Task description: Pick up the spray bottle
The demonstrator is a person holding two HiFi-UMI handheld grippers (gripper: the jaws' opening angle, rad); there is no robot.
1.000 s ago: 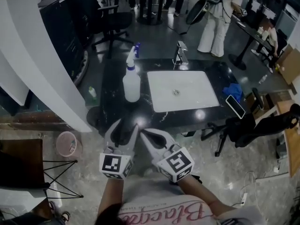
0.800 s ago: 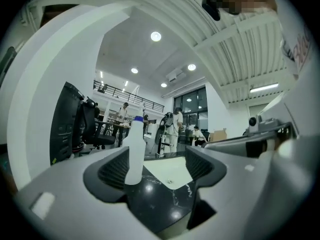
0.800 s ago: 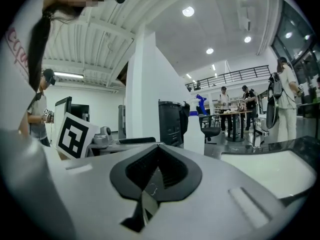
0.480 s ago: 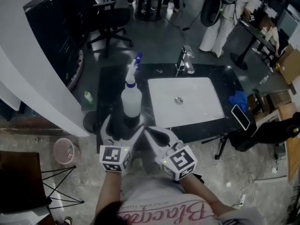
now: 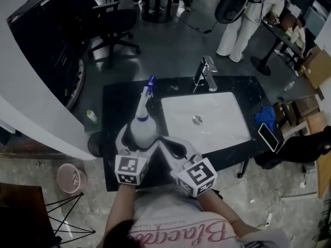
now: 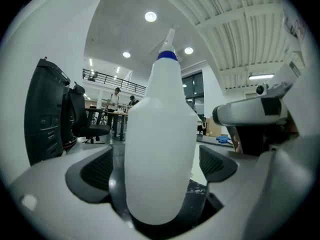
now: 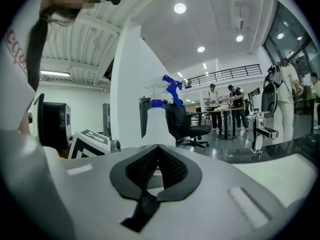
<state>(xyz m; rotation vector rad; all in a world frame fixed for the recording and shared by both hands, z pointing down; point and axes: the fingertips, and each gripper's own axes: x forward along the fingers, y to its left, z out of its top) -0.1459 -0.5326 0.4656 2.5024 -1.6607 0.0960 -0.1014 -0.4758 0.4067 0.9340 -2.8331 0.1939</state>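
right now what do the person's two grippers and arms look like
The left gripper and the right gripper both have smooth, pale grey curved shells with dark ribbed pads inside the jaws. Each carries a white cube printed with black square markers. No cables show. The forearms are bare, and the person wears a pale top with cursive lettering.
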